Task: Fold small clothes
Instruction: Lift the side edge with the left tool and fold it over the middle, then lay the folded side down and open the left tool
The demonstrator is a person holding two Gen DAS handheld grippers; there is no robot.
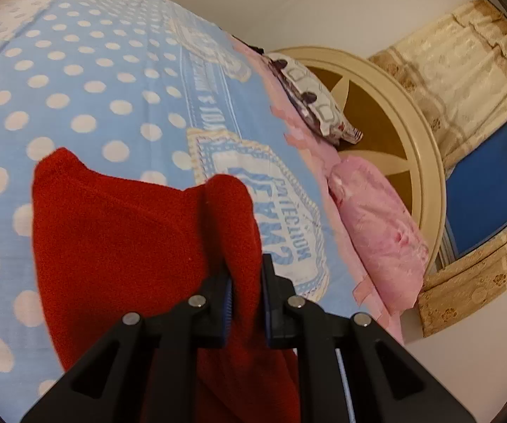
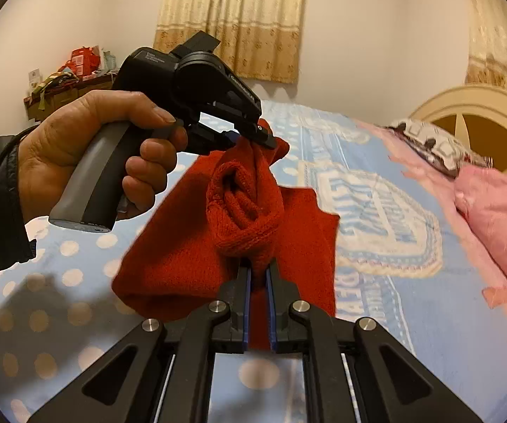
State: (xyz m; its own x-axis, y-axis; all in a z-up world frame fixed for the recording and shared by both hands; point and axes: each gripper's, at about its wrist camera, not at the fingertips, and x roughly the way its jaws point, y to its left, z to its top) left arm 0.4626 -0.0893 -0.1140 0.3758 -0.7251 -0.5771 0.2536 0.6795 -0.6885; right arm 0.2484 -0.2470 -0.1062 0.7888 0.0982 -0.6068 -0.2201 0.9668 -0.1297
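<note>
A small red knit garment (image 1: 123,232) hangs in the air above the blue polka-dot bedspread (image 1: 87,81). My left gripper (image 1: 246,282) is shut on a bunched edge of it. In the right wrist view the same red garment (image 2: 246,211) is held up between both grippers. My right gripper (image 2: 258,275) is shut on its ribbed neck edge. The left gripper (image 2: 253,137), held in a hand, pinches the far edge. The garment's lower part droops toward the bed.
Pink pillows (image 1: 376,229) and a patterned pillow (image 1: 316,105) lie against the cream round headboard (image 1: 419,141). Curtains (image 2: 232,17) and a window (image 1: 493,183) are behind. A cluttered shelf (image 2: 66,81) stands at the far left wall.
</note>
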